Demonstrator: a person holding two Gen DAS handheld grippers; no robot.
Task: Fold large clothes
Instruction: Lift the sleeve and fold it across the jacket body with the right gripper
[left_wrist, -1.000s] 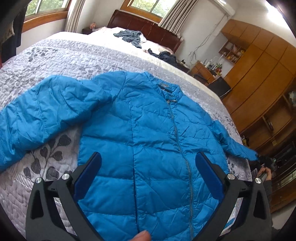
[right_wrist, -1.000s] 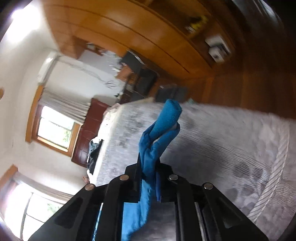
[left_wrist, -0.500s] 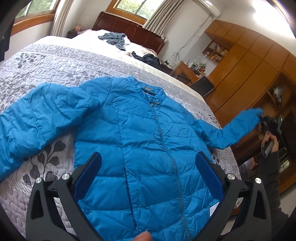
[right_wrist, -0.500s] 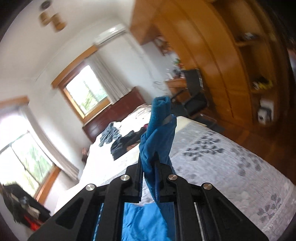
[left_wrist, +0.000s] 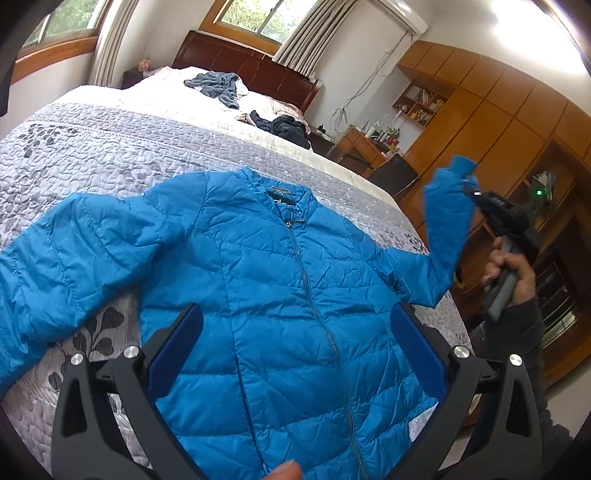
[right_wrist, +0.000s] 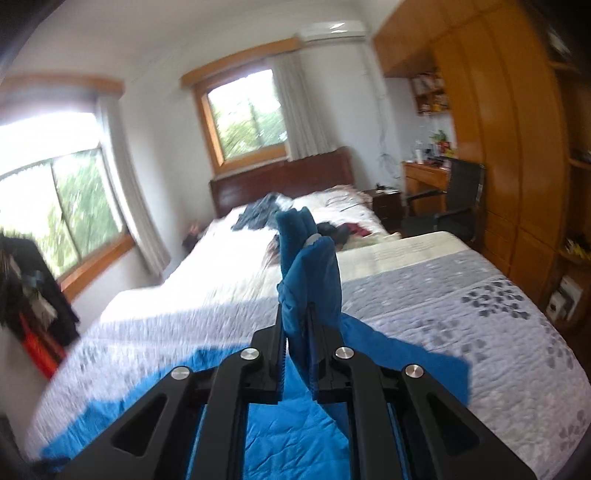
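Quilted blue jacket (left_wrist: 295, 295) on floral grey bedspread (left_wrist: 110, 147)

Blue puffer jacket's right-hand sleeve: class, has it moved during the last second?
Yes. The blue puffer jacket's sleeve, clamped in the right tool, rose off the grey quilted bedspread and now stands against the wooden wardrobe.

Bare quilt (left_wrist: 110, 147) lies open from nine to twelve o'clock of the blue jacket (left_wrist: 280, 295). Toward twelve, two clothing heaps (left_wrist: 218, 85) block the pillows. At three o'clock, the raised sleeve (left_wrist: 443, 229) and wardrobe (left_wrist: 517, 147) crowd passage.
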